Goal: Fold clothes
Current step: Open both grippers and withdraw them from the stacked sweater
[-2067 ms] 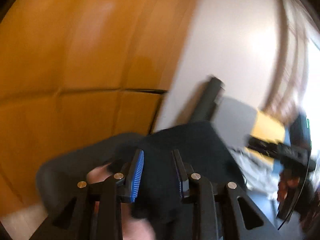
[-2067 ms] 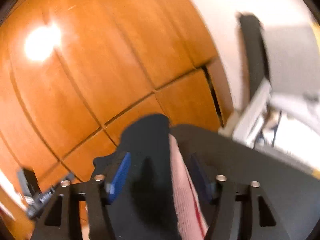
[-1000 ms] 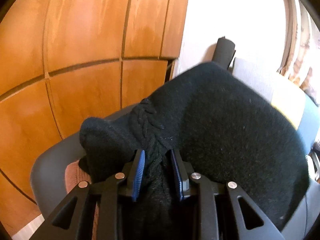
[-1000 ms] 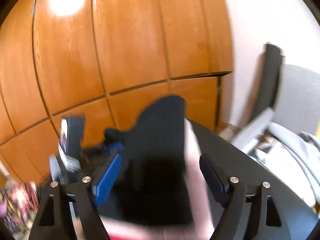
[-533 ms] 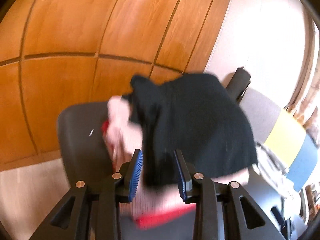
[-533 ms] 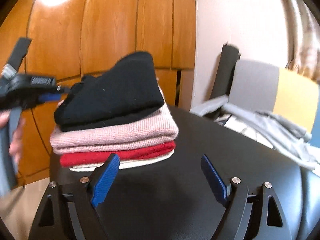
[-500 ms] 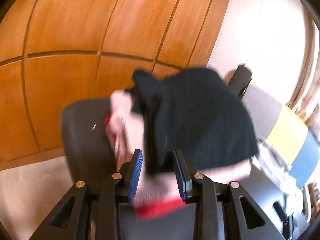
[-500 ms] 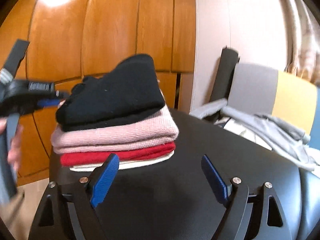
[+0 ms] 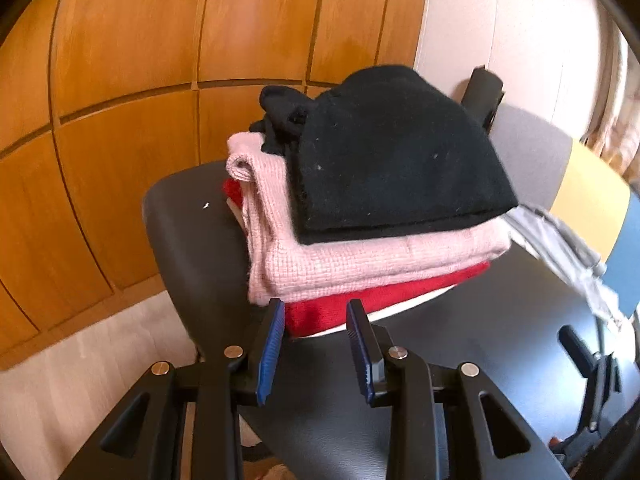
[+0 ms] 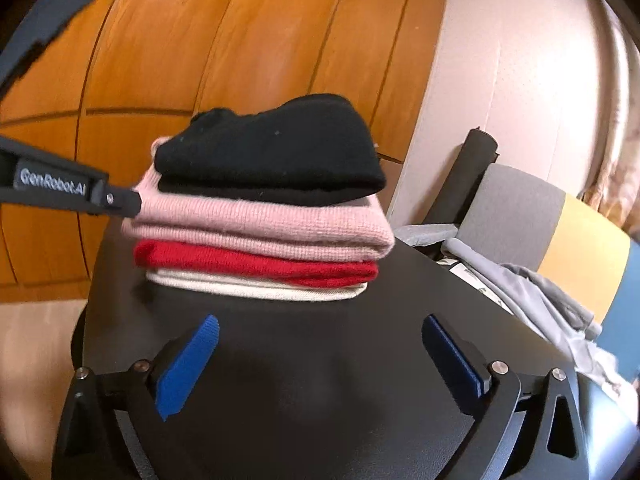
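On the dark counter [image 10: 280, 360] there was a neat stack of four folded knits: a black sweater [image 9: 396, 160] on top, a pink sweater [image 9: 360, 256] under it, then a red one [image 10: 256, 264], and a cream one [image 10: 256, 286] at the very bottom. All four lay flat with their folded edges roughly lined up, so as far as folding goes, that pile looked done. The only scruffy bit was the black sweater's bunched-up part at the far left corner (looked like a sleeve or collar poking out, hard to tell which).

The left tongs [image 9: 316, 344] sat just in front of the stack, fingers a little apart and holding nothing, with the red layer showing in the gap but not pinched. The right tongs [image 10: 320, 354] were spread wide and empty, hovering over bare counter near the stack.

What might be left: off to the right, a grey garment [image 10: 532, 300] was lying loose and crumpled by the grey-and-yellow chair back [image 10: 560, 220]. My guess is that's the next candidate for folding, if it's part of the job at all. Can't say from here whether anything else is waiting out of view.
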`<state>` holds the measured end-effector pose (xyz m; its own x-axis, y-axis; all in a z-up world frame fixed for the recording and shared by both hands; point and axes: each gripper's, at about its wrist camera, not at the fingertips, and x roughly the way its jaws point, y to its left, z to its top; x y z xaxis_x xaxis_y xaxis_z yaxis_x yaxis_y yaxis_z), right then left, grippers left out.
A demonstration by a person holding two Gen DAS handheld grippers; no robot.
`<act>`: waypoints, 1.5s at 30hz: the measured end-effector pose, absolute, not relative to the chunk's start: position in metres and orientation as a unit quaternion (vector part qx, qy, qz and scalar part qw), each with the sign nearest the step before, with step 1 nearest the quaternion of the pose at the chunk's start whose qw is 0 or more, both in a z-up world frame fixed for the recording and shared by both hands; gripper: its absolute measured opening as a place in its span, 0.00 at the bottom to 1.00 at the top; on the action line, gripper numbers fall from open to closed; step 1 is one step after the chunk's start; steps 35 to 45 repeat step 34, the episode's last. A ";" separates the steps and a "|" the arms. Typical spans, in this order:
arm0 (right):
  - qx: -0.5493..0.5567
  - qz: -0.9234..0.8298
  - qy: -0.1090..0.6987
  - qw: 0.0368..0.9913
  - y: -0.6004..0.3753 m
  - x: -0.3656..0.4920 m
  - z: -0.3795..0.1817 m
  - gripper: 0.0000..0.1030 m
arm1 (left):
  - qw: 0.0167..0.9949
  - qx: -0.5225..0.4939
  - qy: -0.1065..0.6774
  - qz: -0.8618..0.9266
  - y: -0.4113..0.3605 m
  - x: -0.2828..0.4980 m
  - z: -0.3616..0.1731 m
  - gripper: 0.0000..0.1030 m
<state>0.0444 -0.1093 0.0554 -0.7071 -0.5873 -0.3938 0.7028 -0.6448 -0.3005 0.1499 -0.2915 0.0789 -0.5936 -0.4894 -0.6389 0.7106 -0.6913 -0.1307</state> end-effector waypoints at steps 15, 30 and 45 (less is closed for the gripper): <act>0.147 -0.898 0.193 0.367 -0.103 0.035 0.055 1.00 | 0.365 0.309 0.206 -0.854 -0.288 0.149 0.066 0.31; 0.151 -0.899 0.176 0.371 -0.098 0.033 0.056 1.00 | 0.383 0.298 0.167 -0.858 -0.283 0.143 0.070 0.31; 0.156 -0.899 0.172 0.371 -0.097 0.031 0.056 1.00 | 0.389 0.290 0.147 -0.862 -0.278 0.143 0.073 0.28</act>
